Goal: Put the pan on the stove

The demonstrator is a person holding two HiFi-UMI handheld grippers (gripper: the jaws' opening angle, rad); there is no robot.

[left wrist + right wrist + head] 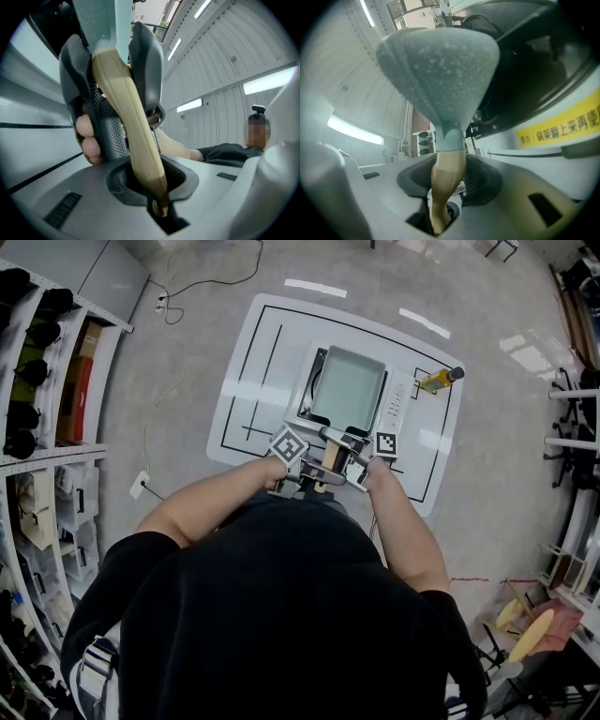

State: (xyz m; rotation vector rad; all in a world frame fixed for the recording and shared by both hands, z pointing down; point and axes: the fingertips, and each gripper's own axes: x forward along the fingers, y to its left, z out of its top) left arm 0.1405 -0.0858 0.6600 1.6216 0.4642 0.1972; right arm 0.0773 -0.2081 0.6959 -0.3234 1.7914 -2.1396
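Your left gripper (312,472) and right gripper (350,468) tight on the pan (349,385) handle (329,457); open mat (246,390) at frame left.

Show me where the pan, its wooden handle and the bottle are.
pan (349,385): head view, middle of its flat grey bottom.
wooden handle (133,117): left gripper view, halfway along the wood.
bottle (437,381): head view, on its yellow body.

Head view steeply down over the table (246,367); both gripper views close along the same wooden handle (136,133), opposite sides.
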